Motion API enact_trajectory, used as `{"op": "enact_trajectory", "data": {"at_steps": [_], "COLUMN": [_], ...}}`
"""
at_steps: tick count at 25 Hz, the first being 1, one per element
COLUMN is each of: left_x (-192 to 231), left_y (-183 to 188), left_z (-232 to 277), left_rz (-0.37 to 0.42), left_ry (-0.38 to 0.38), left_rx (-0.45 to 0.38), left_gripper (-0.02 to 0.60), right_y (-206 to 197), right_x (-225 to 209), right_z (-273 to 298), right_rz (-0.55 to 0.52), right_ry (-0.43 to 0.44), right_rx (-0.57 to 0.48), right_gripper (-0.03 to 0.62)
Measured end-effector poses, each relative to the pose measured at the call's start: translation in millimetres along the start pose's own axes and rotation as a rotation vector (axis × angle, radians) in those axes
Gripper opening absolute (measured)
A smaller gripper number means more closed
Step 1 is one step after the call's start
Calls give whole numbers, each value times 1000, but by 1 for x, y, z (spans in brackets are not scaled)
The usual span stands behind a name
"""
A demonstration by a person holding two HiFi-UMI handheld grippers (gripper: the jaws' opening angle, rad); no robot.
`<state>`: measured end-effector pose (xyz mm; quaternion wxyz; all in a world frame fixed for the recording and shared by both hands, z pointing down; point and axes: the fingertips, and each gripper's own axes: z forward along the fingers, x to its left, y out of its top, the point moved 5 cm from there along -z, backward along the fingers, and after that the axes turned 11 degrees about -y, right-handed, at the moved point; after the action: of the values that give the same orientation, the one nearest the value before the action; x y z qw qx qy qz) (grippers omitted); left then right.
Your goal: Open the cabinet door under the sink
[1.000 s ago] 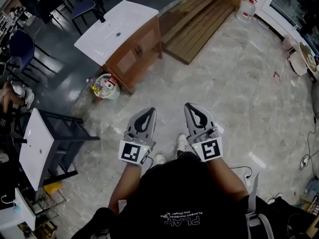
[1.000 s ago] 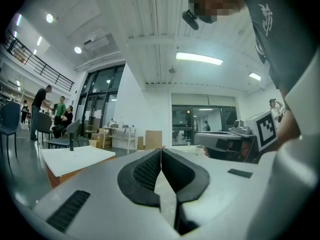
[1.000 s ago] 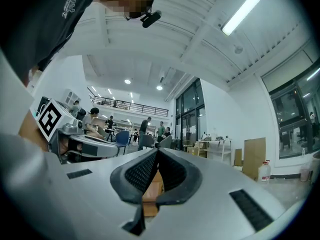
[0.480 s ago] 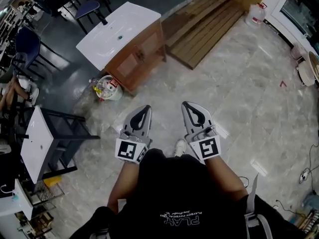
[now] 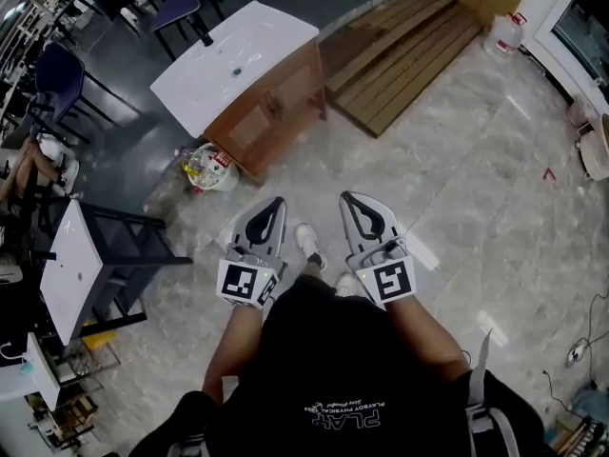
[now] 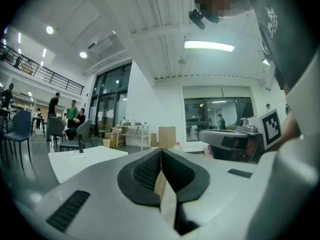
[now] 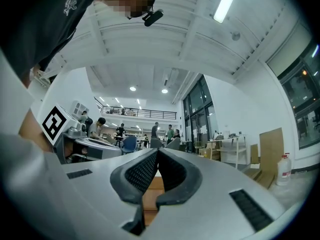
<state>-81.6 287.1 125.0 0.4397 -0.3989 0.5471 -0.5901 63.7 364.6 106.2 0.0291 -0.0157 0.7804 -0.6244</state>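
The sink cabinet is brown wood with two doors and a white basin top; it stands on the floor ahead and to the left in the head view. My left gripper and right gripper are held side by side in front of the person's body and point forward, well short of the cabinet. Both are shut with nothing between the jaws. In the left gripper view the left gripper has the white basin top low at the left. In the right gripper view, wood shows behind the right gripper.
A bag of bottles lies on the floor by the cabinet's near corner. Wooden planks lie behind it to the right, with a water jug beyond. A white table on a dark frame and chairs stand at the left.
The person has stepped forward, so the cabinet and planks sit closer and lower in the head view. Both grippers moved along with the body and stayed shut.
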Motion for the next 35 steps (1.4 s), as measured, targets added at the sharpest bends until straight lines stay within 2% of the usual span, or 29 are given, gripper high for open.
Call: {"op": "enact_trajectory", "data": {"at_steps": [8, 25, 35], "left_x": [51, 208, 255], "left_y": [-9, -23, -46], "left_z": [38, 91, 120], "left_rz": [-27, -92, -128], "left_ry": [-6, -10, 20], "left_rx": [1, 1, 40], "left_gripper": [23, 23, 23], "right_y": [-21, -72, -102], "right_x": [-8, 5, -4], "right_z": [62, 223, 285], "right_rz": [-17, -75, -78], "right_ry": [32, 83, 130], "right_rx": [38, 132, 163], "right_gripper": [21, 21, 21]}}
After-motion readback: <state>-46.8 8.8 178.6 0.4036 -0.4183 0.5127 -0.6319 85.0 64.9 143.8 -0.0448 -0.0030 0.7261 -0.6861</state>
